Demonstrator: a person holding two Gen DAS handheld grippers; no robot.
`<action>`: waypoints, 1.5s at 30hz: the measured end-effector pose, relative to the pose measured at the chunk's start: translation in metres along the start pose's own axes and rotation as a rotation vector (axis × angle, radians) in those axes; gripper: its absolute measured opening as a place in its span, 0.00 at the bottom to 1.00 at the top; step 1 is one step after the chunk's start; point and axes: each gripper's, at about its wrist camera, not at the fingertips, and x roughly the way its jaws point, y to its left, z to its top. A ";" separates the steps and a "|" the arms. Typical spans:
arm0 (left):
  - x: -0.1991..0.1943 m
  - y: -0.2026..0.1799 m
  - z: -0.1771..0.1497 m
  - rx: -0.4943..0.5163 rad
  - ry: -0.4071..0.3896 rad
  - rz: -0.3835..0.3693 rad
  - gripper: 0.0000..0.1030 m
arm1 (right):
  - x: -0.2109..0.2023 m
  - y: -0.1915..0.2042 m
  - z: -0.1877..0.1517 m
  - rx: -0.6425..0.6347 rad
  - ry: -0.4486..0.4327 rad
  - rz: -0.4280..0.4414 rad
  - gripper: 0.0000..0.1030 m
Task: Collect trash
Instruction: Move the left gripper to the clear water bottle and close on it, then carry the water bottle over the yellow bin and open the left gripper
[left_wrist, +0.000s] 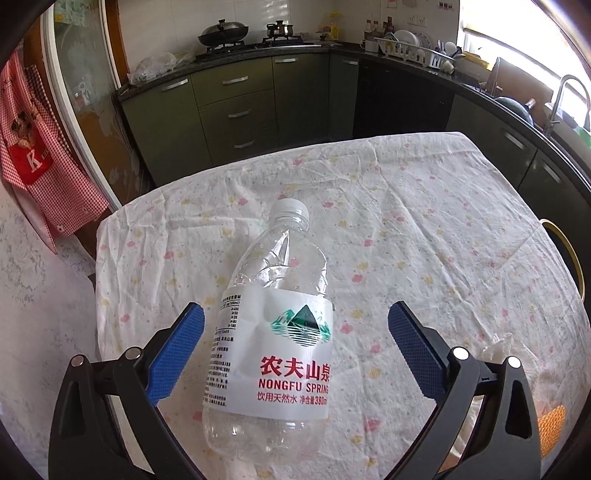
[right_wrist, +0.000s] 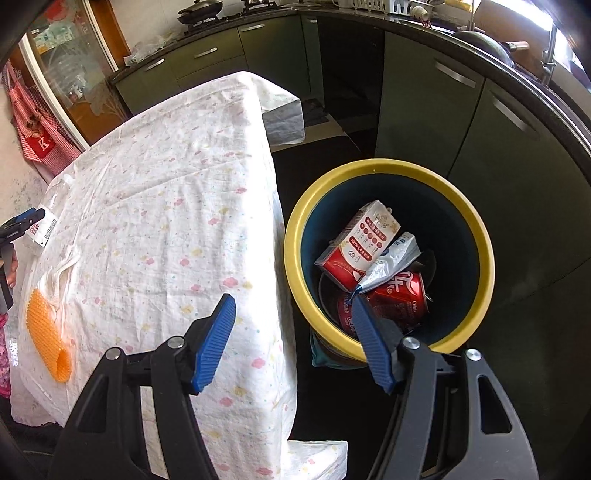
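A crushed clear Nongfu Spring water bottle (left_wrist: 273, 332) with a white cap lies on the floral tablecloth (left_wrist: 424, 221). My left gripper (left_wrist: 295, 314) is open with its blue pads on either side of the bottle's label, not touching it. The bottle also shows at the far left of the right wrist view (right_wrist: 46, 221). My right gripper (right_wrist: 293, 306) is open and empty, above the table's edge next to the yellow-rimmed bin (right_wrist: 487, 258). In the bin lie a red and white carton (right_wrist: 360, 243), a silver wrapper (right_wrist: 391, 264) and a red cola can (right_wrist: 402, 299).
An orange foam net sleeve (right_wrist: 46, 332) lies on the cloth near crumpled paper (left_wrist: 498, 347); it also shows in the left wrist view (left_wrist: 552, 424). Dark green kitchen cabinets (left_wrist: 236, 110) stand beyond the table. A red checked apron (left_wrist: 40, 155) hangs at the left.
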 end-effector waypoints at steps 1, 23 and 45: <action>0.005 0.001 0.000 -0.004 0.008 -0.002 0.95 | 0.001 0.001 0.001 -0.003 0.004 -0.002 0.61; 0.023 0.005 0.006 -0.014 0.080 -0.011 0.63 | 0.014 0.012 0.008 -0.024 0.031 -0.002 0.61; -0.081 -0.223 0.062 0.370 -0.072 -0.367 0.63 | -0.024 -0.049 -0.026 0.085 -0.050 -0.047 0.61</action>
